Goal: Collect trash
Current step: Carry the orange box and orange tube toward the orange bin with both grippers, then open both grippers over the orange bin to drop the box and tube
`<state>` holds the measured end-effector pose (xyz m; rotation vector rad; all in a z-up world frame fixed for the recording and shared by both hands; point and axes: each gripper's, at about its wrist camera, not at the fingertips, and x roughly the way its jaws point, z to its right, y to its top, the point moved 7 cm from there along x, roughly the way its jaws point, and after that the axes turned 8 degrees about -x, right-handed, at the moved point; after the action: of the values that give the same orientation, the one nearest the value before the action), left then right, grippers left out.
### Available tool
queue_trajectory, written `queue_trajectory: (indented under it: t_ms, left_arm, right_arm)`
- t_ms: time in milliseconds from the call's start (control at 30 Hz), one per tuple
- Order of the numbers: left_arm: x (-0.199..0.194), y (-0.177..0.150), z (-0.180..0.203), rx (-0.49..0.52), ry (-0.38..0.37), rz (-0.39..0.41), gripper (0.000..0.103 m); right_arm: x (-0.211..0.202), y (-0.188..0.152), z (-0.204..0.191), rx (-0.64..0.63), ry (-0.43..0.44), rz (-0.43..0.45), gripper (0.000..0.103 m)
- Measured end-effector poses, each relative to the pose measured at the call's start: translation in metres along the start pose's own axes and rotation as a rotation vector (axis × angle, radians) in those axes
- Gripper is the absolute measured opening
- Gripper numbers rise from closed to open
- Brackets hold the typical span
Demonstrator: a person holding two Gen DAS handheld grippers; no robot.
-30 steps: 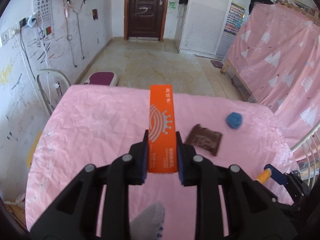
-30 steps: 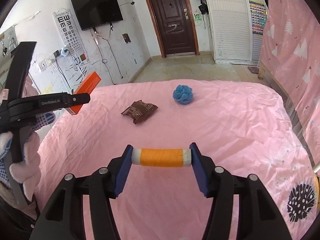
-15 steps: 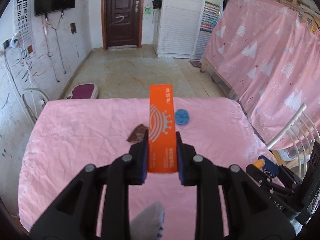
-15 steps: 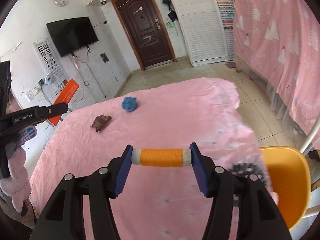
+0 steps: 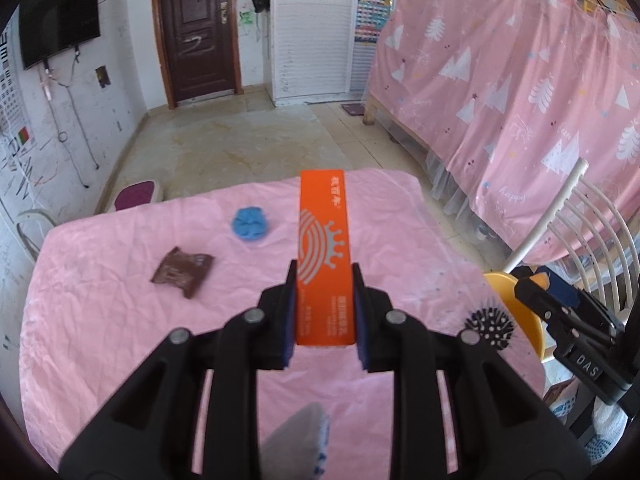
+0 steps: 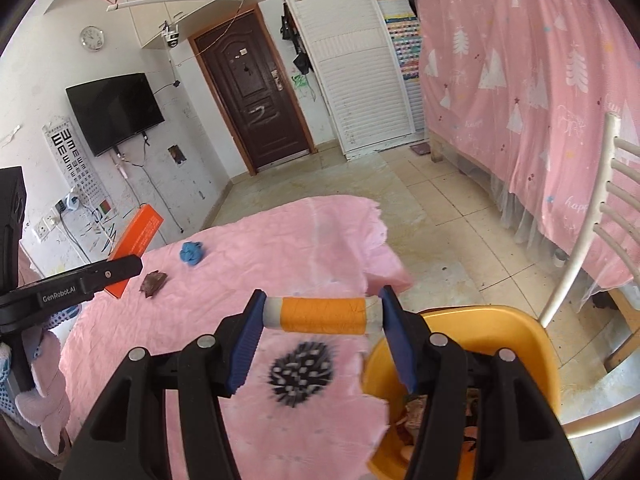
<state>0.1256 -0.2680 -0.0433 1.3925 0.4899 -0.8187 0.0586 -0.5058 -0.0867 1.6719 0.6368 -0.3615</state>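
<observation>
Trash in hand: the left claw [image 5: 325,312] clamps an orange box [image 5: 325,256]; the right claw [image 6: 322,316] clamps an orange thread spool [image 6: 322,315].
Bin: yellow bin [image 6: 496,328] off the tabletop's [image 5: 100,320] right edge (scraps already inside).
Left: brown wrapper [image 5: 182,271] and blue ball [image 5: 251,224] near the far edge.

Two grippers – left [image 5: 324,312], right [image 6: 320,332]; one orange box [image 5: 324,256]; one thread spool [image 6: 322,315]; one brown wrapper [image 5: 182,272]; one blue ball [image 5: 250,225]; one yellow bin [image 6: 500,328]; one table [image 5: 120,340].
</observation>
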Motion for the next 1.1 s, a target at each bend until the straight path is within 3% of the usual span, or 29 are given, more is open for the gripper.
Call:
queue_trajectory:
  t_ms: [167,400,500,967,1000,1067,1100]
  left_arm:
    - [0.011,-0.005,0.036,0.042,-0.031,-0.026,0.022]
    - [0.026,-0.018,0.100,0.094,-0.230,-0.108,0.022]
    - [0.031,-0.025,0.127,0.118,-0.281,-0.133,0.022]
    - [0.055,-0.054,0.194,0.193,-0.350,-0.214,0.022]
    - [0.055,-0.056,0.196,0.194,-0.363,-0.219,0.023]
    - [0.056,-0.057,0.198,0.195,-0.372,-0.224,0.045]
    - [0.056,-0.057,0.198,0.195,-0.374,-0.221,0.048]
  right_arm:
    - [-0.006,-0.003,0.030,0.025,-0.029,0.011,0.048]
    - [-0.009,-0.016,0.076,0.092,-0.060,0.007,0.048]
    - [-0.010,-0.020,0.091,0.121,-0.070,0.009,0.048]
    - [-0.018,-0.025,0.123,0.202,-0.093,0.034,0.058]
    - [-0.019,-0.025,0.124,0.206,-0.095,0.038,0.058]
    - [-0.021,-0.026,0.125,0.216,-0.100,0.044,0.058]
    - [-0.022,-0.025,0.126,0.220,-0.101,0.047,0.058]
